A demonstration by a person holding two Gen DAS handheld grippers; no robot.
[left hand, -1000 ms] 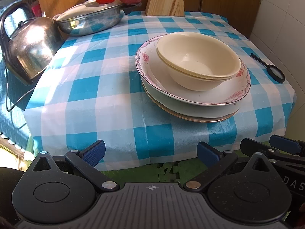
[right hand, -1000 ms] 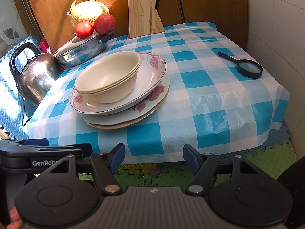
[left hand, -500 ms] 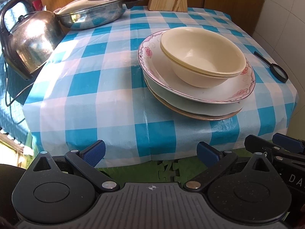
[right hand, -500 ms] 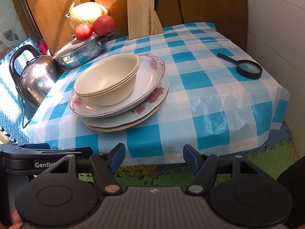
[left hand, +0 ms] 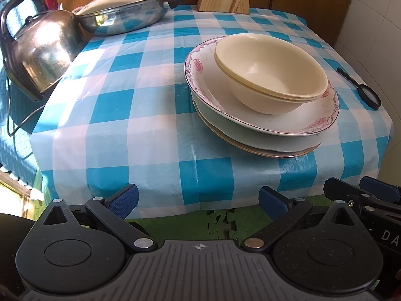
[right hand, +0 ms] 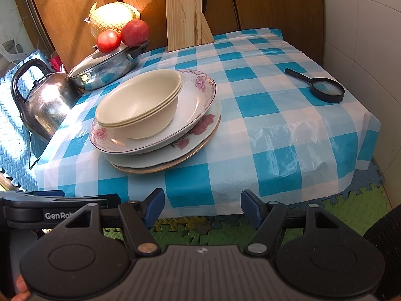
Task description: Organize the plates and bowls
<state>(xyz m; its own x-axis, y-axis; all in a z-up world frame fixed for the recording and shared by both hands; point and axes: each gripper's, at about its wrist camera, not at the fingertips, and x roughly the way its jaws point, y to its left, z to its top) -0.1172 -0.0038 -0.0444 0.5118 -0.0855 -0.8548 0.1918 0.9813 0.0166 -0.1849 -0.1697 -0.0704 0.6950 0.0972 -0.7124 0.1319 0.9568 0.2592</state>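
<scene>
Because the bowls (right hand: 139, 105) and plates (right hand: 163, 135) look like hard, shiny china or plastic, they are probably going to feel slippery, and the plates could break if they drop. The two cream bowls are sitting one inside the other on top of the flowered plates, and the whole pile is resting on the blue checked cloth (right hand: 275, 130), near the front edge of the table. The bowls are likely light, so taking hold of the top bowl's rim (left hand: 270, 50) looks like the easy way. The plates are looking heavier and flat, so a pinch on an edge that is sticking out seems best.

The left gripper (left hand: 198, 200) is waiting in front of the table edge with its blue pads wide apart and nothing between them. The pile is sitting ahead of it and a bit to the right. The right gripper (right hand: 201, 207) is also open and holding nothing, below the table edge, and the pile is lying ahead and to its left, well apart from both.
</scene>
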